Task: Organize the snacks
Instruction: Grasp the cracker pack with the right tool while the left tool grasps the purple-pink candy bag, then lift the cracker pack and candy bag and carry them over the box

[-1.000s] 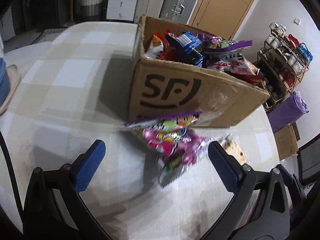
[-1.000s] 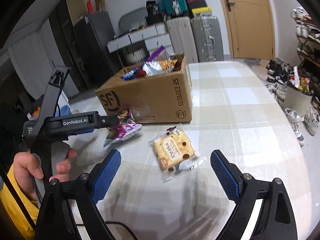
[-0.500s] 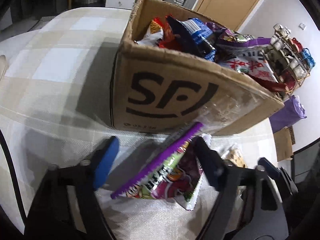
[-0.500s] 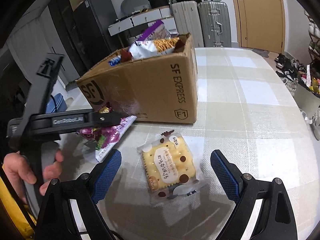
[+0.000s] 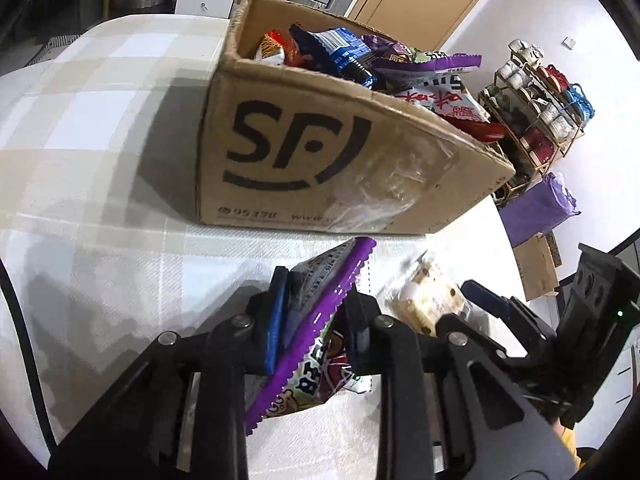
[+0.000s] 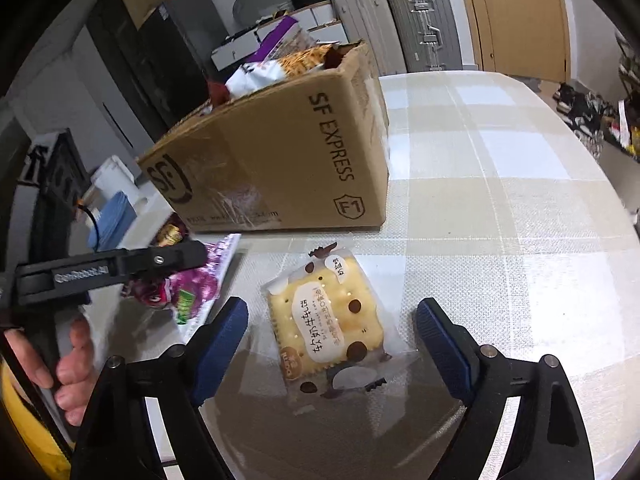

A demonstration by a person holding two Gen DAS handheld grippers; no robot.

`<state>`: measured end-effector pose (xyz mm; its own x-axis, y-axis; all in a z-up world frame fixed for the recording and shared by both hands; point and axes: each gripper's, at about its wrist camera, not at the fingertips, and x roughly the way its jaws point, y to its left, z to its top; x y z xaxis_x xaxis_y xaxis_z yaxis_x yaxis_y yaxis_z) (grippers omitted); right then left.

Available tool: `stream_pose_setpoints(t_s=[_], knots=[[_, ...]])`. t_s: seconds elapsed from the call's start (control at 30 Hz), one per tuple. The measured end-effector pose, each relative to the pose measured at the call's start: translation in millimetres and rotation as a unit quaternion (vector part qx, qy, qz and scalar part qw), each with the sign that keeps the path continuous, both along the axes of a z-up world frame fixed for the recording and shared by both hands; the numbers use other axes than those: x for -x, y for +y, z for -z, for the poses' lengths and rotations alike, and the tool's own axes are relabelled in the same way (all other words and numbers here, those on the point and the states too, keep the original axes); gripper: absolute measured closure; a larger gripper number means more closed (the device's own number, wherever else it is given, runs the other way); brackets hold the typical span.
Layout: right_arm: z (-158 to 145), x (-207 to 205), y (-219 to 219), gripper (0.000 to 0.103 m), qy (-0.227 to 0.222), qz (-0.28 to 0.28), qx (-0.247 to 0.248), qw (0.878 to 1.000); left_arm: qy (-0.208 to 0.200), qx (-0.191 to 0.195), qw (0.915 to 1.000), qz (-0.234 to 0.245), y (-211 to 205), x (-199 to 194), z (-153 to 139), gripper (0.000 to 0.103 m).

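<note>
My left gripper (image 5: 316, 312) is shut on a purple candy bag (image 5: 316, 344) in front of the SF cardboard box (image 5: 320, 160), which is full of snack packs. The bag also shows in the right wrist view (image 6: 192, 288), under the left gripper (image 6: 120, 268). My right gripper (image 6: 332, 332) is open with its fingers on either side of a yellow cracker pack (image 6: 328, 320) that lies flat on the table. The cracker pack also shows in the left wrist view (image 5: 428, 300), with the right gripper (image 5: 500, 308) over it.
The box (image 6: 280, 160) stands on a checked tablecloth (image 6: 500, 220). Suitcases (image 6: 424, 28), drawers and a door stand behind the table. A shoe rack (image 5: 540, 100) and a purple bag (image 5: 540, 208) stand beyond the table's right edge.
My left gripper has closed on the purple candy bag and tilted it up. My right gripper has moved forward, so the cracker pack now lies between its open fingers.
</note>
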<state>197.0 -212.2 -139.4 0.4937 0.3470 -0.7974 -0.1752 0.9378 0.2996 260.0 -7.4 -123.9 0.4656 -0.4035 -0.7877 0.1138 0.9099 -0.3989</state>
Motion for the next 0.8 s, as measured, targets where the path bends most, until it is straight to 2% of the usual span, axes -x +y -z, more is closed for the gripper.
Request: stream_pose_setpoints(t_s=[0.2, 0.3, 0.4, 0.53, 0.73, 0.8], knots=[[2.0, -1.5, 20.6, 0.016, -0.001, -0.024, 0.062, 0.998, -0.003, 0.007, 1.0, -0.003, 12.2, 24.2, -4.1, 0.084], [4.5, -4.5, 33.7, 0.02, -0.005, -0.039, 0.107, 0.993, -0.005, 0.011, 0.9999, -0.007, 20.0, 39.0, 0.1, 0.084], [6.5, -3.9, 44.9, 0.03, -0.012, -0.051, 0.146, 0.988, -0.009, 0.014, 0.9998, -0.012, 27.7, 48.1, -1.8, 0.084], [4.0, -0.9, 48.3, 0.043, -0.01, -0.055, 0.144, 0.988, -0.015, 0.019, 0.9994, -0.023, 31.3, 58.7, -9.7, 0.084], [-0.7, 13.6, 56.7, 0.044, -0.01, -0.054, 0.147, 0.988, -0.02, 0.026, 0.9993, -0.021, 31.2, 71.4, -11.7, 0.084], [-6.1, 20.8, 53.4, 0.044, -0.014, -0.047, 0.108, 0.993, -0.021, 0.031, 0.999, -0.023, 33.6, 76.3, -14.8, 0.084]])
